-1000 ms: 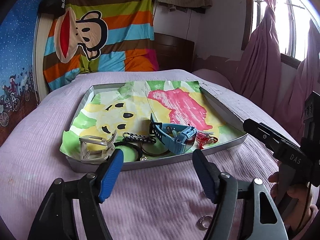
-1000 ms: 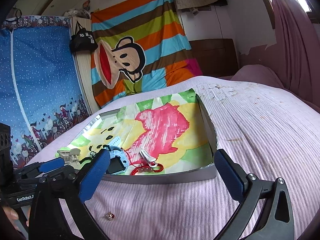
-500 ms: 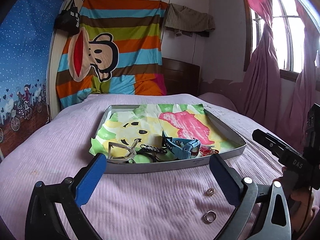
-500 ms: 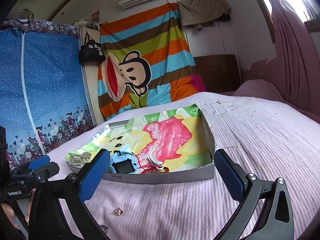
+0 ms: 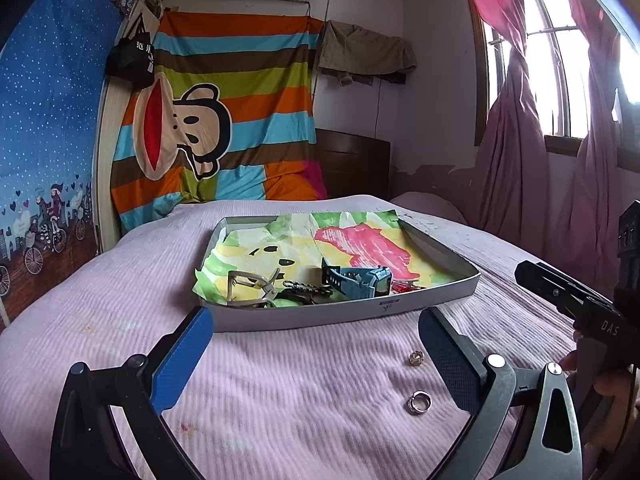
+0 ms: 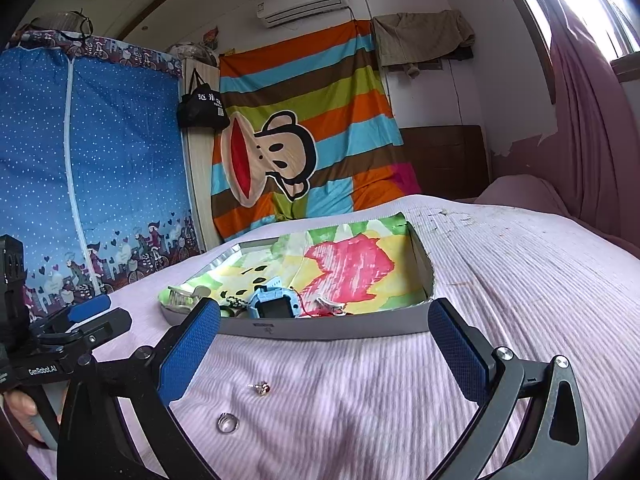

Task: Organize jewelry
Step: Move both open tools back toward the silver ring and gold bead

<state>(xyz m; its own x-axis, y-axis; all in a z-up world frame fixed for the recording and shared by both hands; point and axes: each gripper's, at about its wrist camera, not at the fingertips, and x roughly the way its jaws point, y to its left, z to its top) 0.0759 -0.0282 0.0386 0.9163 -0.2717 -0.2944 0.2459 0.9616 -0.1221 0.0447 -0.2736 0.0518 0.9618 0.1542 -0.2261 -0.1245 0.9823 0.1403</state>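
Note:
A shallow grey tray (image 5: 344,315) lined with a painted sheet lies on the bed. In its near part sit a blue watch (image 5: 360,280), a silver clip (image 5: 248,286), a black braided band (image 5: 306,289) and something red (image 5: 406,288). On the bedspread in front of the tray lie a small gold stud (image 5: 417,357) and a silver ring (image 5: 419,403). My left gripper (image 5: 316,340) is open wide and holds nothing, with the ring and stud by its right finger. My right gripper (image 6: 324,332) is also open and empty, behind the stud (image 6: 260,388) and ring (image 6: 228,423).
The pale purple bedspread (image 5: 120,280) spreads all round the tray. A striped cartoon blanket (image 5: 224,128) and dark headboard (image 5: 352,168) stand behind it, pink curtains (image 5: 516,152) to the right, and a blue fabric wardrobe (image 6: 92,160) to the left. A hand (image 5: 608,384) grips the right tool.
Both grippers have drawn back from the tray, which now looks smaller and farther away. The left jaws spread wider. The ring and stud on the bedspread have come into view.

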